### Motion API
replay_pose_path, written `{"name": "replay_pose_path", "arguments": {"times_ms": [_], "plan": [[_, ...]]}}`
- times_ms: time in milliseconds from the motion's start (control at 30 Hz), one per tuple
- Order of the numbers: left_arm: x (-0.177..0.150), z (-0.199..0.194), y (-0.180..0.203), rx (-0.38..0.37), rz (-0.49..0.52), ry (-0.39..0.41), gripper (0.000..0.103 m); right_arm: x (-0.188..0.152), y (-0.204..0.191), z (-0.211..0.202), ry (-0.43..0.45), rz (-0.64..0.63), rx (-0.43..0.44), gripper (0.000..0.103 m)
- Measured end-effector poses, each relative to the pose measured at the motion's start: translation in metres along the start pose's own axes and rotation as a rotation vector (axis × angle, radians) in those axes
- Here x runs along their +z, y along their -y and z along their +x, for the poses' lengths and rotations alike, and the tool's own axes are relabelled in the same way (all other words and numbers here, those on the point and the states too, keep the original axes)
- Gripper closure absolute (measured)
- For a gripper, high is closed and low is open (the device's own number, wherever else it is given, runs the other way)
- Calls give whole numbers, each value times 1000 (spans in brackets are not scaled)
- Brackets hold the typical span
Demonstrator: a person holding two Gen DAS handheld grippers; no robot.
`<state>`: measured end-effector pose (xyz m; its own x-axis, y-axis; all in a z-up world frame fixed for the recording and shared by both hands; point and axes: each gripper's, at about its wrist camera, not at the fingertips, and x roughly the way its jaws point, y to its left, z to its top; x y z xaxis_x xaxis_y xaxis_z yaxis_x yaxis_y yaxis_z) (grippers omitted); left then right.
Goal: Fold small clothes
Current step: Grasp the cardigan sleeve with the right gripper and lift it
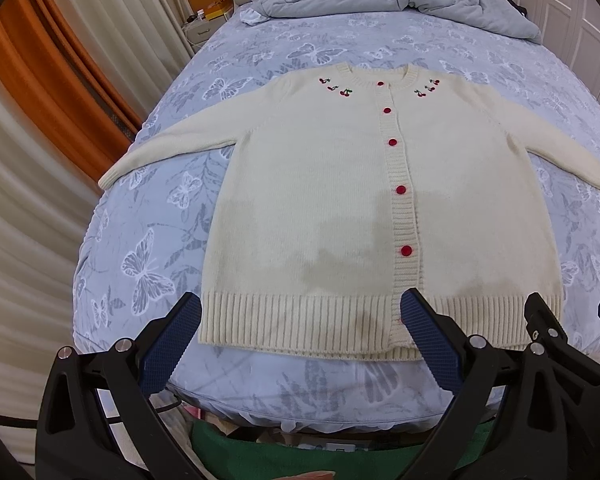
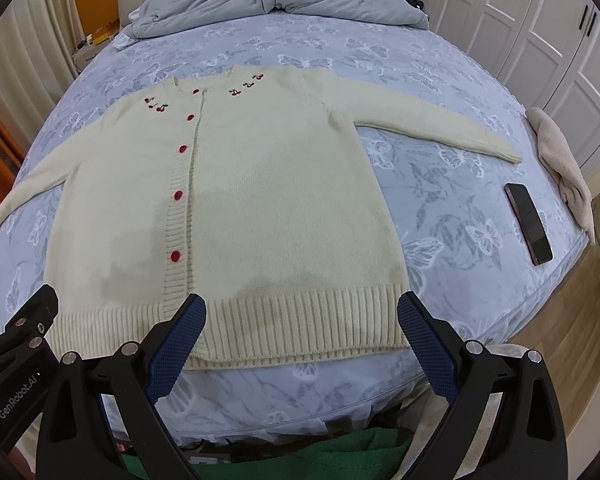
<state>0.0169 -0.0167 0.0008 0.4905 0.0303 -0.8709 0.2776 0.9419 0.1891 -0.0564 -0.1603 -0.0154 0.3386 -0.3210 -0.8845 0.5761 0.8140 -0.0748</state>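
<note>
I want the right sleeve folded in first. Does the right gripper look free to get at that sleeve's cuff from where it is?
Probably yes. The right gripper is open over the hem of the cardigan, and the cuff lies flat on bare sheet. The phone lies nearer the bed's edge, apart from the cuff.
</note>
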Motion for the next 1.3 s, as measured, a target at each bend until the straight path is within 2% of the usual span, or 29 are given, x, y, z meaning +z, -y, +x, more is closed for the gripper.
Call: {"name": "replay_pose_path", "arguments": {"times_ms": [233, 400, 467, 533, 667, 733, 833, 967, 1067, 1100, 1133, 1167, 1200, 1233, 1300], "plan": [[1, 11, 5, -8, -3, -27, 5, 3, 0, 13, -18, -5, 27, 8], [8, 21, -1, -105, -73, -38, 5, 23, 31, 36, 0, 23, 161, 8], [14, 24, -4, -145, -98, -33, 5, 41, 55, 49, 9, 64, 189, 8], [21, 29, -5, -172, -116, -36, 5, 71, 100, 71, 25, 147, 202, 8], [36, 35, -4, -236, -151, -32, 5, 121, 181, 117, 45, 339, 214, 8], [42, 40, -4, -251, -174, -33, 5, 144, 230, 152, 23, 472, 187, 8], [48, 47, -2, -236, -186, -37, 5, 168, 286, 195, -9, 635, 116, 8], [53, 56, 0, -172, -138, -31, 5, 194, 321, 233, -31, 687, 47, 8], [55, 63, -2, -138, -115, -34, 5, 197, 337, 255, -44, 765, 69, 9], [56, 66, -4, -136, -112, -37, 5, 196, 343, 258, -43, 786, 72, 11], [57, 68, -6, -131, -111, -40, 5, 194, 344, 261, -34, 806, 68, 27], [58, 69, -7, -130, -111, -39, 5, 195, 345, 262, -19, 816, 49, 53], [59, 70, -9, -128, -109, -38, 5, 198, 342, 260, -6, 806, 21, 74], [59, 70, -11, -122, -108, -37, 5, 204, 339, 260, -9, 788, 33, 93], [60, 71, -14, -117, -110, -30, 5, 217, 329, 237, 86, 767, 66, 93]]}}
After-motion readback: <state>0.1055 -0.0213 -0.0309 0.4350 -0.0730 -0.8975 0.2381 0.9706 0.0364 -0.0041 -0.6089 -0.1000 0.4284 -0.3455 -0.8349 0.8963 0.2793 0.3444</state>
